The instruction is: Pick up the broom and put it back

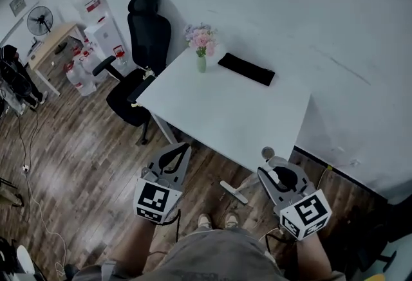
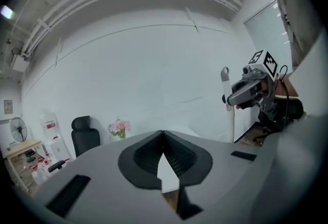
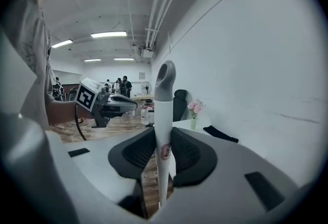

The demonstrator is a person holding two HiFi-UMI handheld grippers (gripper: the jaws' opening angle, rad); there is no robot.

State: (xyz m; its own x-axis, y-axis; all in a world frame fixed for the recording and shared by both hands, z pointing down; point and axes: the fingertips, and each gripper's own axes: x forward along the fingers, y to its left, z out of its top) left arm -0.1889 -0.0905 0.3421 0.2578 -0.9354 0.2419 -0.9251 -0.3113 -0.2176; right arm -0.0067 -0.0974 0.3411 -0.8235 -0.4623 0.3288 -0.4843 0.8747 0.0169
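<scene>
The broom's white handle stands upright between the jaws of my right gripper, which is shut on it. Its rounded top with a hanging hole rises above the jaws. In the head view only the handle's tip shows, just ahead of the right gripper; the brush end is hidden. My left gripper is shut with nothing in it and is held beside the right one, at the left. From the left gripper view, the right gripper and the broom handle appear at the right.
A white table stands right in front against the white wall, with a flower vase and a flat black object on it. A black office chair is at its left. Wooden floor, water bottles and a fan lie farther left.
</scene>
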